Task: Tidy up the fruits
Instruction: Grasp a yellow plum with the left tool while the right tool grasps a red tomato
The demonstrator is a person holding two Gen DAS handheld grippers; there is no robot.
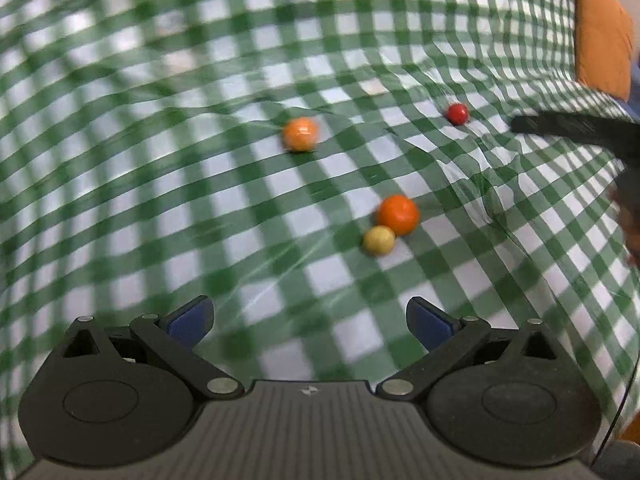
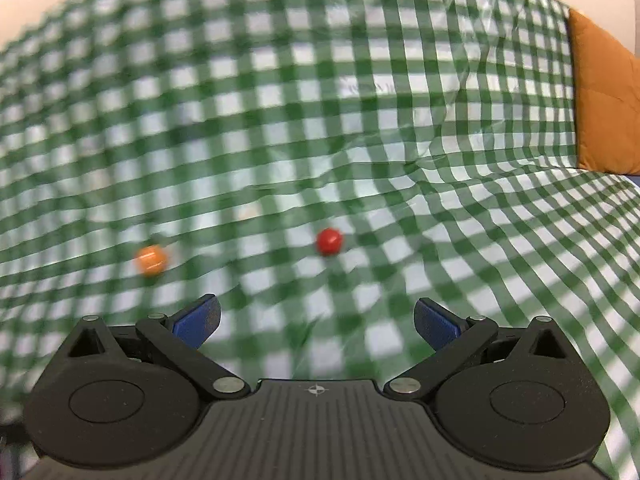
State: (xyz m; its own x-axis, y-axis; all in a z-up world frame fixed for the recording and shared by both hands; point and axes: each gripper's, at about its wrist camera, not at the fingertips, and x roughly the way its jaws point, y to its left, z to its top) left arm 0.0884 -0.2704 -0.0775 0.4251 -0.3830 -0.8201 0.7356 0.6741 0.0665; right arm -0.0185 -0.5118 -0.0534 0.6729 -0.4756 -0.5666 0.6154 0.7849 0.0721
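Note:
Several small round fruits lie on a green and white checked tablecloth [image 1: 160, 160]. In the left wrist view a pale orange fruit [image 1: 301, 134] sits mid-table, a small red fruit [image 1: 457, 113] lies farther right, and a deep orange fruit [image 1: 398, 214] touches a small yellow fruit [image 1: 379, 240]. My left gripper [image 1: 310, 322] is open and empty, short of the orange and yellow pair. In the right wrist view the red fruit [image 2: 329, 241] lies ahead and the pale orange fruit [image 2: 151, 260] to the left. My right gripper [image 2: 318, 322] is open and empty.
An orange-brown cushion [image 1: 600, 36] sits at the far right edge of the cloth, also seen as the cushion [image 2: 604, 108] in the right view. The right gripper's black body [image 1: 576, 130] and a hand reach in from the right. The cloth is wrinkled near the red fruit.

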